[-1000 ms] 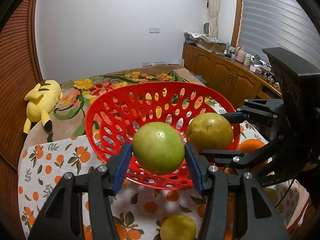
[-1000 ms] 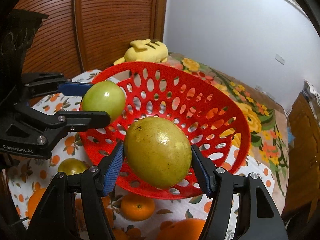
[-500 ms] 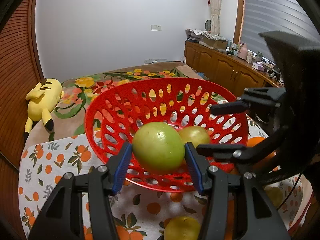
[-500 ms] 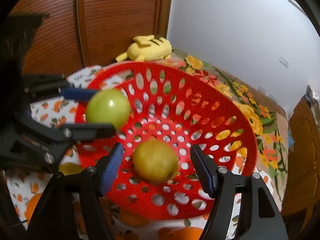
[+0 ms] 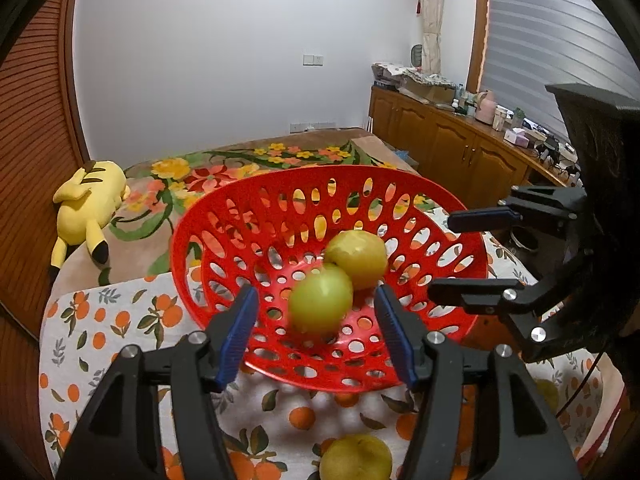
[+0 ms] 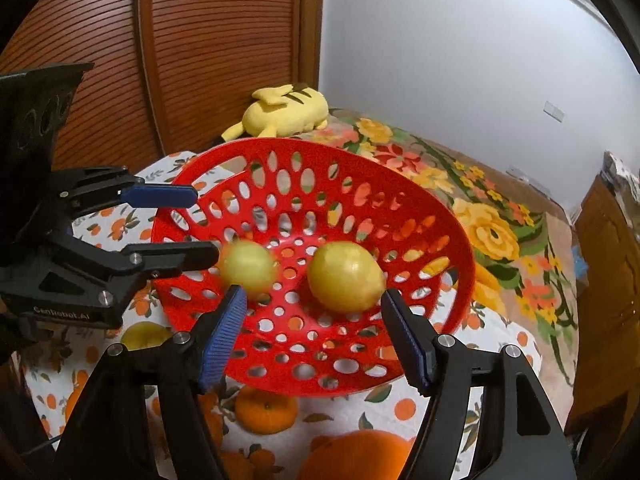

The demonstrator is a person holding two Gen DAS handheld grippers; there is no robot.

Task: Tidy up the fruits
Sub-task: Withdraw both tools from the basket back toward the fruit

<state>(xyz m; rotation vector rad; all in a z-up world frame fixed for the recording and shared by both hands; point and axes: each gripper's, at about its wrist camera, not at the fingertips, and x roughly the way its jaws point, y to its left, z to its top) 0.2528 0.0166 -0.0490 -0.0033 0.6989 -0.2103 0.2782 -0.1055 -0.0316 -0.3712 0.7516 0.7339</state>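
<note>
So both fruits sit in the red basket (image 5: 460, 216): left gripper (image 5: 316, 336) jaws just opened, green one (image 5: 320, 304) looks blurred; right gripper (image 6: 312, 340) jaws open too.

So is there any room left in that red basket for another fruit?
Yes. The red basket holds only the green fruit and the yellow fruit near its middle; its far half is bare. The tablecloth in front is crowded with oranges.

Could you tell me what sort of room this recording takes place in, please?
Most likely a bedroom in a home. A bed with a floral blanket lies beyond the red perforated plastic basket, a yellow plush toy lies on it, and brown wooden cabinets cluttered with household items line the window wall.
</note>
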